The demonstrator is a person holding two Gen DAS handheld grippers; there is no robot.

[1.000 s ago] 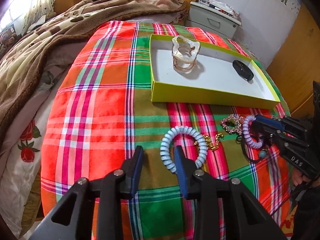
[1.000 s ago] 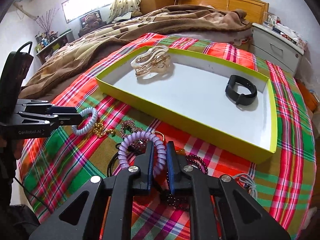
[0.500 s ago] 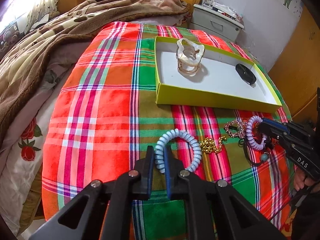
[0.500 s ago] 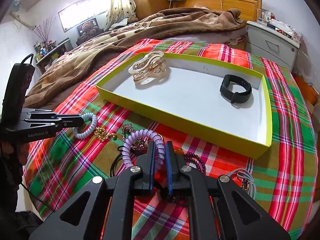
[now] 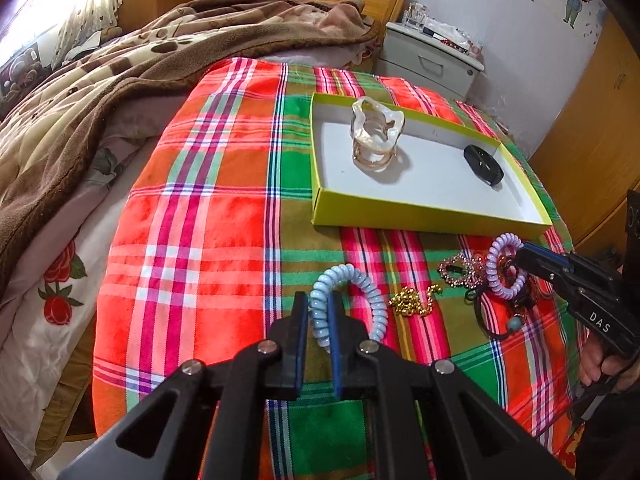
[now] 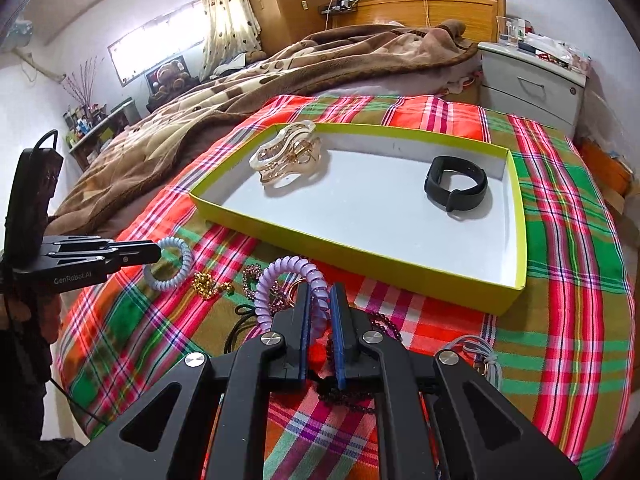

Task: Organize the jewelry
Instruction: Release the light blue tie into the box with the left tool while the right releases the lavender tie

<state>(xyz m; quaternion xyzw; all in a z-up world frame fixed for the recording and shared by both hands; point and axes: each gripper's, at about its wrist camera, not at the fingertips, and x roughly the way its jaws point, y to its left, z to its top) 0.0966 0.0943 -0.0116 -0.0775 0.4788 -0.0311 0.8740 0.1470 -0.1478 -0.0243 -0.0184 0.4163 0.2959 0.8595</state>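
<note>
My left gripper [image 5: 319, 312] is shut on a light blue spiral hair tie [image 5: 372, 292], which lies on the plaid cloth in front of the tray. The right wrist view shows this left gripper [image 6: 158, 254] at the far left, with the blue tie [image 6: 180, 264] at its tips. My right gripper [image 6: 320, 300] is shut on a purple spiral hair tie [image 6: 280, 276] over a pile of jewelry. A yellow-green tray [image 5: 400, 220] holds a clear hair claw [image 5: 376, 132] and a black wristband [image 5: 482, 164].
Between the two ties lie a gold bead chain [image 5: 412, 300] and a pink sparkly bracelet [image 5: 460, 270]. Dark beads [image 6: 384, 324], black cords and a pale cord loop [image 6: 480, 352] sit near my right gripper. A brown blanket [image 5: 100, 92] covers the bed to the left, and a nightstand [image 6: 532, 84] stands behind.
My left gripper's jaws closed from wide open onto the blue spiral tie. My right gripper kept its grip on the purple tie and hardly moved.
</note>
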